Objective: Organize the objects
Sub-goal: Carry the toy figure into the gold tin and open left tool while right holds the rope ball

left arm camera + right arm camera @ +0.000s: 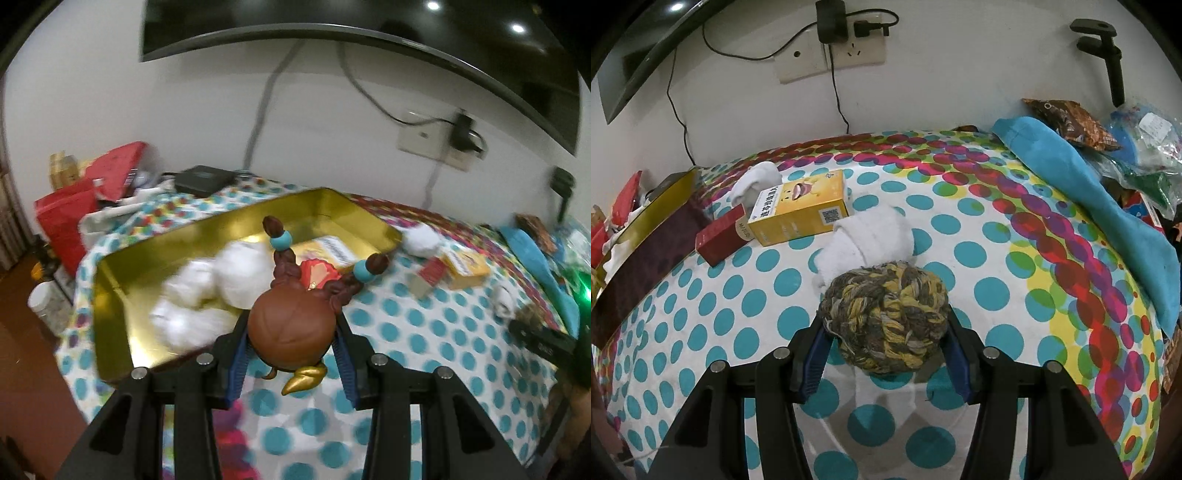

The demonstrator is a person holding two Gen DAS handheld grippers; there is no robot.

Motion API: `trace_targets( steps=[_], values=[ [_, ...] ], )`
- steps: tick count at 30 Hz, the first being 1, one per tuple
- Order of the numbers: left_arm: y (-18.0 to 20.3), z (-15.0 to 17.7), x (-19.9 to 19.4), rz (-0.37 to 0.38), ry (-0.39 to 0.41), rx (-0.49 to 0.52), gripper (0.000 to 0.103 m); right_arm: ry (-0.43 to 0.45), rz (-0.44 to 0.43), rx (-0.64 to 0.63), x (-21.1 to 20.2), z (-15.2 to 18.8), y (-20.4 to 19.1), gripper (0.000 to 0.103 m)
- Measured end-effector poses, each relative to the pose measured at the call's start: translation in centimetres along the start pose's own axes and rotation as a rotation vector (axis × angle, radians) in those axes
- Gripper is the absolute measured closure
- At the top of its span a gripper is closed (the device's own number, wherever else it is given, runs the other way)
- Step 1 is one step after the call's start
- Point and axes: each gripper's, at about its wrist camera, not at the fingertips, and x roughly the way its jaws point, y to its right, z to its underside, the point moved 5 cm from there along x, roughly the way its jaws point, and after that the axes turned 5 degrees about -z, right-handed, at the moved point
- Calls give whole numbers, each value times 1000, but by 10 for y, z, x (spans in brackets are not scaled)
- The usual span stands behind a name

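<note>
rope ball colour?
Rope ball: yellow, brown and grey braid; clearest in the right wrist view.

— What do we have behind the surface [997, 236]?
— We see a white wall [184, 110] with a dark screen [332, 22] mounted high, ceiling lights reflected in it.
— And lower down?
— We find a wall socket [831, 55], a black adapter [831, 20] plugged in, cables hanging. Brown floor [22, 350] off the left edge.

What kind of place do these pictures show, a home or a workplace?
Most likely a room in a home. A dark flat screen hangs on the white wall, chargers fill a beige wall socket, and a colourful dotted tablecloth carries household clutter.
</note>
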Motion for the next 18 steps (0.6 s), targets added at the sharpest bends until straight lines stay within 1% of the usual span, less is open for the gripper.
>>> trace_targets(
  steps=[3, 9, 15, 18],
  values=[
    [-25, -5, 2, -62, 3, -24, 61, -2, -7, -3, 0, 0, -1, 50],
    [-64, -12, 14, -156, -9, -66, 61, -7, -17, 2, 0, 1, -2, 50],
    [-77, -23, 24, -197, 0, -59, 61, -8, -23, 1, 1, 1, -3, 50],
    [-81, -28, 32, -223, -8, -57, 61, -3, -22, 1, 0, 1, -3, 50]
  ],
)
